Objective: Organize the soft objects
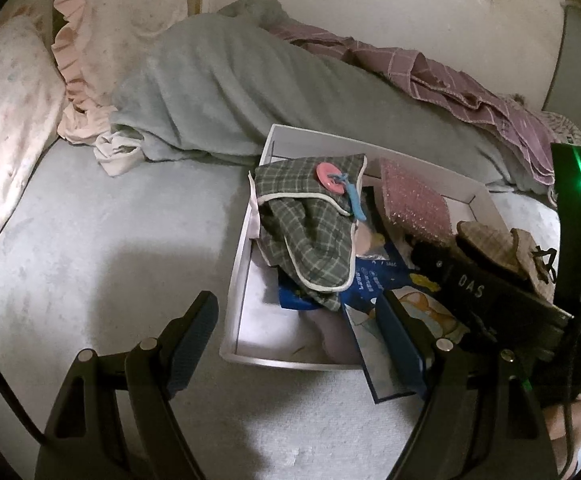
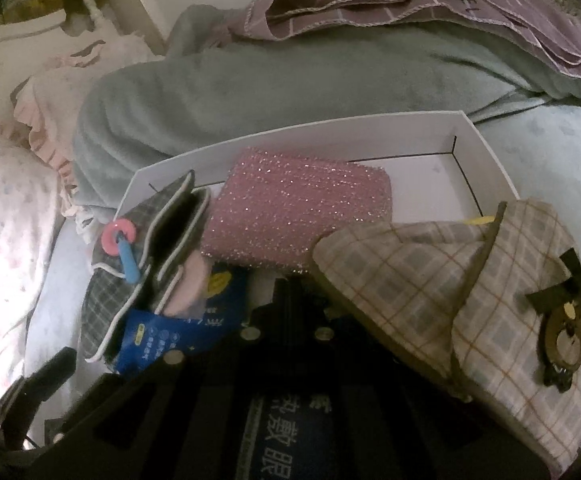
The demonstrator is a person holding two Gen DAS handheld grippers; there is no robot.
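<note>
A white box (image 1: pixel 250 236) sits on the bed. In it lie a green plaid pouch (image 1: pixel 310 236) with a pink button, a pink glittery sponge pad (image 1: pixel 414 200) and blue packets (image 1: pixel 370 284). My left gripper (image 1: pixel 298 320) is open and empty over the box's near left corner. My right gripper (image 1: pixel 466 284) reaches into the box from the right and is shut on a beige plaid slipper (image 2: pixel 470 300) with a black bow. The right view also shows the box (image 2: pixel 486 148), the pouch (image 2: pixel 130 268) and the pad (image 2: pixel 298 216). The right fingertips are hidden under the slipper.
A grey-green blanket (image 1: pixel 226 92) lies bunched behind the box, with a purple checked cloth (image 1: pixel 450 80) on it. Pink ruffled pillows (image 1: pixel 102 48) and a floral pillow (image 1: pixel 6 128) lie at the left. Pale blue sheet (image 1: pixel 90 280) spreads left of the box.
</note>
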